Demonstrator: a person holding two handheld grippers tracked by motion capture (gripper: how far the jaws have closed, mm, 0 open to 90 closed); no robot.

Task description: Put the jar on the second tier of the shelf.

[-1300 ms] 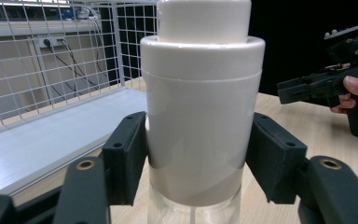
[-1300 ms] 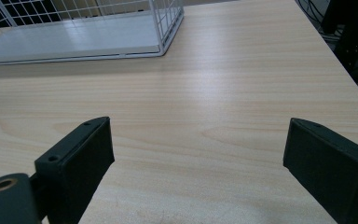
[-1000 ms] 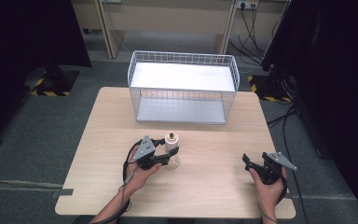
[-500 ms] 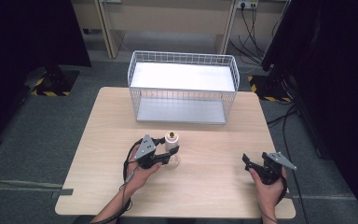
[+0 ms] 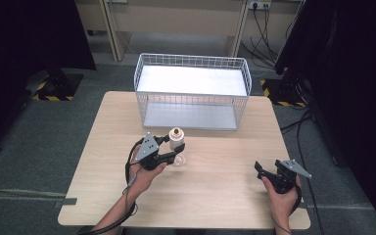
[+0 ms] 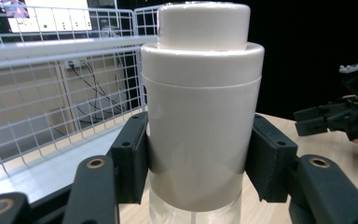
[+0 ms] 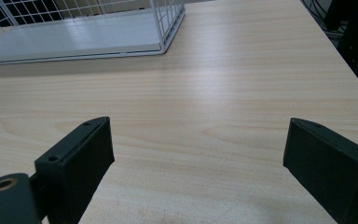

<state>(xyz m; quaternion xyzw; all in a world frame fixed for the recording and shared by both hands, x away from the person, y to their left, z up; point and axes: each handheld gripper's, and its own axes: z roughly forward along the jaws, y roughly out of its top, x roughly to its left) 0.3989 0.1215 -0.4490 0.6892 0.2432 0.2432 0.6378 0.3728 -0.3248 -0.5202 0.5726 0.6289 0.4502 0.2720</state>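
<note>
1. We clamp our left gripper [image 5: 175, 152] on the upright white bottle [image 5: 176, 139], mid-table.
2. The wire basket [image 5: 192, 88] lies at twelve o'clock, nearest this hand.
3. Our right gripper [image 5: 260, 171] stands apart, empty.

Light wood table [image 5: 215, 196] on grey carpet floor [image 5: 39, 147], black curtains either side, cables by far wall, hazard-striped tape

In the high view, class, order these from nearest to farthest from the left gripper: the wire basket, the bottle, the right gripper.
1. The bottle: between the jaws of the left gripper, mid-table.
2. The wire basket: just beyond it, at the table's far edge.
3. The right gripper: across the table, near the right front edge, jaws open over bare wood.
</note>
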